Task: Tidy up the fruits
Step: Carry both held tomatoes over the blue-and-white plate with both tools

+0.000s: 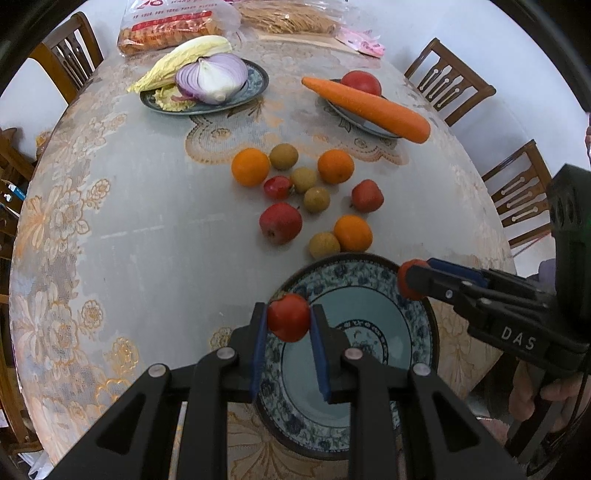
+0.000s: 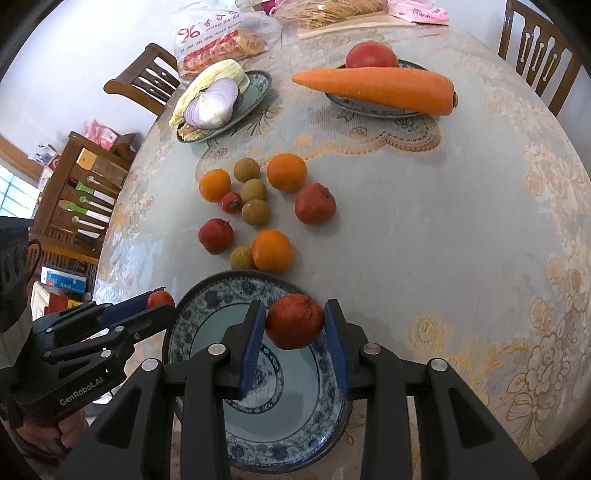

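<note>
My left gripper (image 1: 289, 320) is shut on a small red fruit (image 1: 289, 322) over the left rim of a blue-patterned empty bowl (image 1: 413, 325). My right gripper (image 2: 294, 322) is shut on a larger red-orange fruit (image 2: 294, 321) above the same bowl (image 2: 199, 306). Each gripper shows in the other view: the right gripper (image 1: 410, 284) by the bowl's right rim, the left gripper (image 2: 162, 301) by its left rim. Beyond the bowl lies a loose cluster of fruit on the table: oranges (image 1: 352, 233), red apples (image 1: 280, 223), brown longans (image 1: 316, 199) and a small red fruit (image 1: 277, 187).
A plate with cabbage and a halved purple onion (image 1: 211, 78) stands at the far left. A plate with a carrot (image 1: 369, 105) and a tomato (image 1: 361, 83) stands at the far right. Food bags (image 1: 166, 29) lie at the far edge. Wooden chairs (image 1: 448, 83) surround the table.
</note>
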Demonstrator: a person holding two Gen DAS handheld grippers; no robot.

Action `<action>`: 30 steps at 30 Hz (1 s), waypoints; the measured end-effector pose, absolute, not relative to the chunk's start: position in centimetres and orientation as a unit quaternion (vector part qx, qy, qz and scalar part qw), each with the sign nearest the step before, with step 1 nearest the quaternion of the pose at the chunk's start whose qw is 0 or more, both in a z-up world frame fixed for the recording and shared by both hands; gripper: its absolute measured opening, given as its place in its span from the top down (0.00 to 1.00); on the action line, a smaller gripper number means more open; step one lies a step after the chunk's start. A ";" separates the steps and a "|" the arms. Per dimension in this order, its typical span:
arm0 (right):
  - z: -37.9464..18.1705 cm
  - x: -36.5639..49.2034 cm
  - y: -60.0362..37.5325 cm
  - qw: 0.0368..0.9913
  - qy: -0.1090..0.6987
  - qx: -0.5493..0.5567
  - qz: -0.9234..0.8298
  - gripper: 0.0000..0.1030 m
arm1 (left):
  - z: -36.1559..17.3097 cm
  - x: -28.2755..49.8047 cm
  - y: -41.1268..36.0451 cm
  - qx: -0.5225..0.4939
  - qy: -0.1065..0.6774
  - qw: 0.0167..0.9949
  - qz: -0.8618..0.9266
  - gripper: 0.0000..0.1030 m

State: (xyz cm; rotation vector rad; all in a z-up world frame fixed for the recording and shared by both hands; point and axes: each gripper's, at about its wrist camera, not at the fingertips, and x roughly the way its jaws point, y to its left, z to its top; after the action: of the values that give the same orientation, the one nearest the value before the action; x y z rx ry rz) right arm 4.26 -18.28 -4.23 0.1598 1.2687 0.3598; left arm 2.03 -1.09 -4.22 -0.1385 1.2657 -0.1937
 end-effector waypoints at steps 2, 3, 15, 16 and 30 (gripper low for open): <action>-4.3 4.1 -18.2 0.785 0.592 0.073 0.168 0.67 | -4.4 2.0 -1.1 -0.065 0.593 0.797 -0.091 0.77; -4.4 4.1 -18.2 0.784 0.594 0.072 0.168 0.67 | -4.5 1.9 -1.1 -0.066 0.596 0.795 -0.092 0.77; -5.1 3.3 -18.5 0.773 0.610 0.063 0.164 0.67 | -5.6 1.6 -1.3 -0.073 0.615 0.779 -0.093 0.77; -5.1 3.2 -18.5 0.772 0.611 0.062 0.164 0.67 | -5.7 1.6 -1.3 -0.074 0.617 0.778 -0.092 0.77; -5.3 2.6 -18.7 0.767 0.617 0.053 0.166 0.67 | -6.0 1.2 -1.4 -0.082 0.625 0.772 -0.082 0.77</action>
State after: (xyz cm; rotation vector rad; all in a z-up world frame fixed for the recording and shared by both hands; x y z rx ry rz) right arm 2.63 -18.75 -5.35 0.1143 1.3400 0.3605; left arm 1.22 -1.41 -6.04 -0.1782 1.3554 -0.1767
